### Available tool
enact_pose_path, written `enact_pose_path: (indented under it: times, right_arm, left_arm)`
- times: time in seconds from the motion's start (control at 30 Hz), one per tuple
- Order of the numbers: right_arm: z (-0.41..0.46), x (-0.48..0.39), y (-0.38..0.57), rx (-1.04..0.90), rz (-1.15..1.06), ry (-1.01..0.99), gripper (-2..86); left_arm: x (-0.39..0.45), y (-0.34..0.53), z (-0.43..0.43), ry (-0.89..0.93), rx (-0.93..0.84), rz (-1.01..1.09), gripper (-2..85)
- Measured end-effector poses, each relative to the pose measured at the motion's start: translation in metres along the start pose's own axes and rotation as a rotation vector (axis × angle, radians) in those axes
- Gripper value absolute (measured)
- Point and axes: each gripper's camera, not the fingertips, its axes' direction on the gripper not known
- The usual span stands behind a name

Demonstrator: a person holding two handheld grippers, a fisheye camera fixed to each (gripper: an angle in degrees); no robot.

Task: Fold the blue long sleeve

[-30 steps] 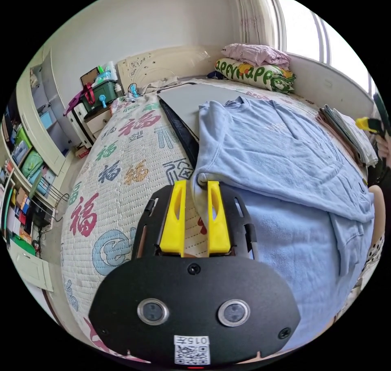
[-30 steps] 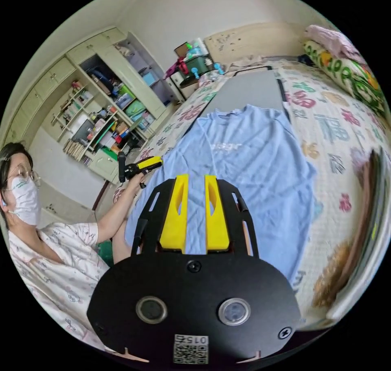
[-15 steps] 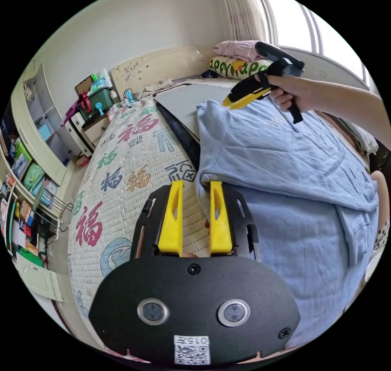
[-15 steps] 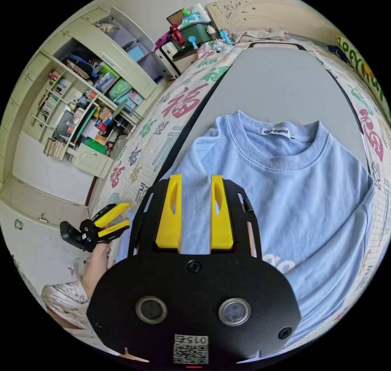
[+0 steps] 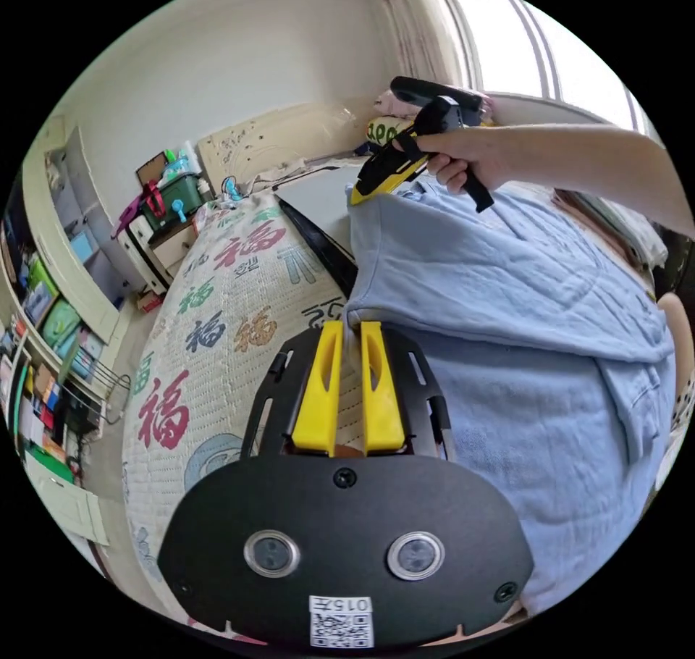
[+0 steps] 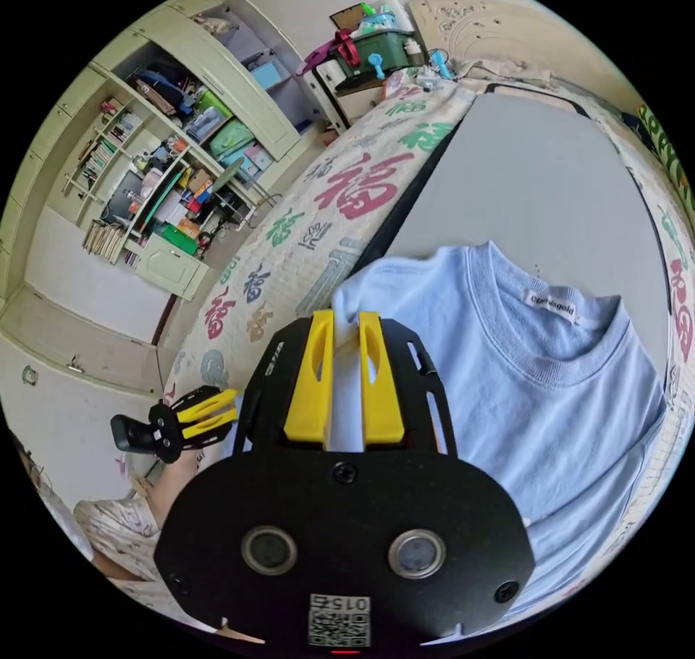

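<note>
Blue long sleeve: pale blue sweatshirt spread on my bed, collar toward the headboard, body partly over the grey board that lies along the quilt.
Left gripper: my yellow jaws are drawn close together on the folded side edge of the shirt, near the bed's left edge; a ridge of cloth rises between the tips.
Right gripper: my jaws stand narrow, with the shoulder corner of the shirt caught between them, just where the grey board's dark edge meets the quilt.
Right gripper from the left gripper view: my hand holds it at the shirt's upper corner, beside the collar end.
Left gripper from the right gripper view: low at the bed's side edge, its yellow jaws pointing toward the shirt.
Collar: ribbed, lying flat on the grey board with its tag facing up.
Shelves: crowded cupboards beyond the bed's far side.
</note>
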Motion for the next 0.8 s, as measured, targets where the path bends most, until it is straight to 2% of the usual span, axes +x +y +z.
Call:
enact_pose_path:
  times: [0.2,0.37,0.6,0.8]
  right_arm:
    - [0.03,-0.012,-0.058,-0.027,-0.028,0.099,6.7]
    - [0.035,0.028,-0.086,-0.087,0.06,0.026,10.9]
    - [0.014,0.078,-0.081,-0.082,0.092,0.047,7.9]
    - [0.014,0.085,-0.091,-0.13,0.023,0.025,7.5]
  left_arm:
    - [-0.038,0.017,0.0,0.117,0.0,-0.145,2.8]
    - [-0.042,0.027,-0.007,0.083,0.039,-0.154,9.4]
    - [-0.028,0.028,-0.011,0.075,0.069,-0.048,9.1]
    - [-0.004,0.018,0.007,0.023,-0.035,0.047,8.2]
